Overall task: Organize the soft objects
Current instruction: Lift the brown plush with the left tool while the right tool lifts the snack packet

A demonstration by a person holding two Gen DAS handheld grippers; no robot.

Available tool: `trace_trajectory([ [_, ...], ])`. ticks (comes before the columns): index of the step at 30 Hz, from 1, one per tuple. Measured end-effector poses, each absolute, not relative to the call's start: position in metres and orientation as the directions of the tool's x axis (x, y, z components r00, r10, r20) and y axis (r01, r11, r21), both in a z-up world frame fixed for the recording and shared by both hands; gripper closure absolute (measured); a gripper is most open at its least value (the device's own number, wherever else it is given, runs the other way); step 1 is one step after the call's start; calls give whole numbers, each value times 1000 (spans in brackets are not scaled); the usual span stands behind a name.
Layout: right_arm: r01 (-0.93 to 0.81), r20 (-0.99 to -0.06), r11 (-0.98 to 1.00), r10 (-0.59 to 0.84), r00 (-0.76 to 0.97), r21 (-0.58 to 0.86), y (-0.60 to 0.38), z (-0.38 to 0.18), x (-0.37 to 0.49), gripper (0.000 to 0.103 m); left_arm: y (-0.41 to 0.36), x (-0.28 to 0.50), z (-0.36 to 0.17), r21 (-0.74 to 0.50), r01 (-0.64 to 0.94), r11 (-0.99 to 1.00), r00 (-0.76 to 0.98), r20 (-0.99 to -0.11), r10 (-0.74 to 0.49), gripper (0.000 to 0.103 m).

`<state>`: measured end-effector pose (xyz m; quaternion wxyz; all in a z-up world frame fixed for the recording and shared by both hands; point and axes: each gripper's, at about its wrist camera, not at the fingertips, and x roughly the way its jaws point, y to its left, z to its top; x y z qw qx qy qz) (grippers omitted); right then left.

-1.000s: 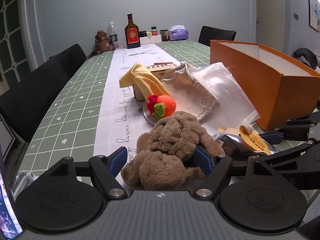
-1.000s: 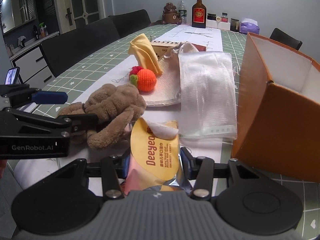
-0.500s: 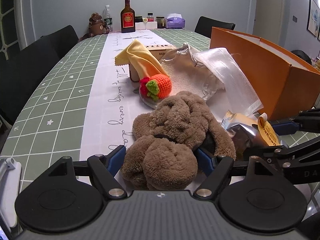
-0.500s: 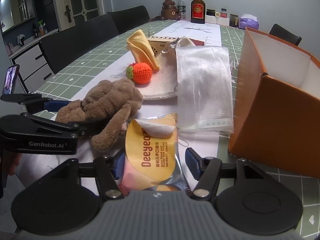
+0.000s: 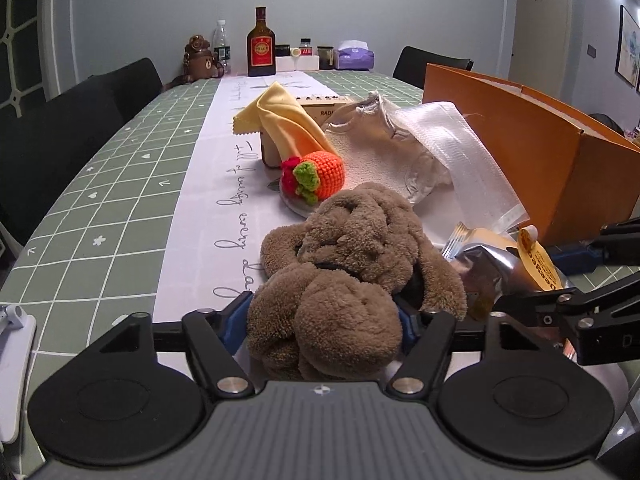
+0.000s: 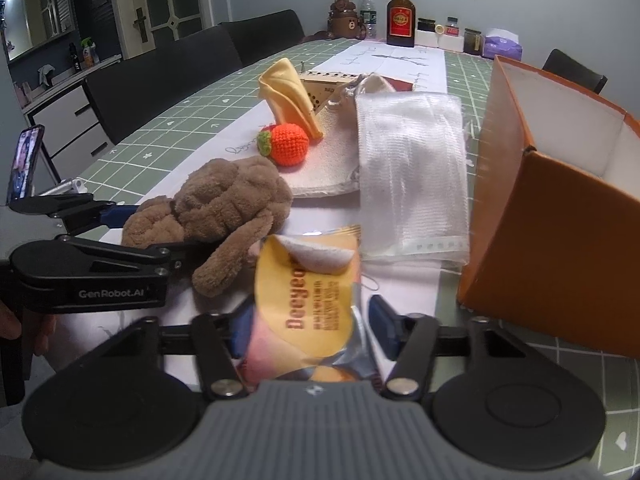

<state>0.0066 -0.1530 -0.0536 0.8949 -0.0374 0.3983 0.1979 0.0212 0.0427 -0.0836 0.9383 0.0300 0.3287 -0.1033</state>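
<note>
1. Your orange box (image 6: 560,216) stands open at the right of the table (image 5: 100,200); the right wrist view shows its white inner walls, but its floor is hidden, so you cannot tell what lies inside.
2. Your left gripper (image 5: 322,320) is clamped on the brown plush toy (image 5: 352,264) — blue pads press into its sides, and it sits just left of the packet.
3. Your right gripper (image 6: 308,320) has the yellow snack packet (image 6: 312,292) between its fingers; the left pad touches the packet, while the right pad seems to stand slightly off the foil, though blur makes this uncertain.
4. Beyond the toy lie the orange crocheted ball (image 5: 320,174), a yellow cloth (image 5: 284,124) draped over a small box (image 5: 320,106), and a white mesh bag (image 6: 412,168) beside the orange box.
5. Only the right wrist view shows a phone (image 6: 24,164) on a stand at the left, plus a door (image 6: 172,0) and cabinet (image 6: 76,120) — the left wrist view instead shows a framed picture (image 5: 628,46) on the right wall.
</note>
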Motion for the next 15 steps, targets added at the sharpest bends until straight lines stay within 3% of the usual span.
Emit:
trace_trajectory([
  [2, -389, -725, 917, 323, 608, 82, -152, -54, 6, 52, 41, 19, -83, -4, 208, 978, 767, -620, -165, 35],
  [7, -389, -721, 918, 322, 613, 79, -153, -54, 5, 60, 36, 14, -80, 7, 190, 982, 779, -609, -146, 42],
  [15, -417, -703, 906, 346, 622, 77, -158, -41, -1, 60, 35, 2, -58, -7, 164, 986, 795, -591, -137, 42],
])
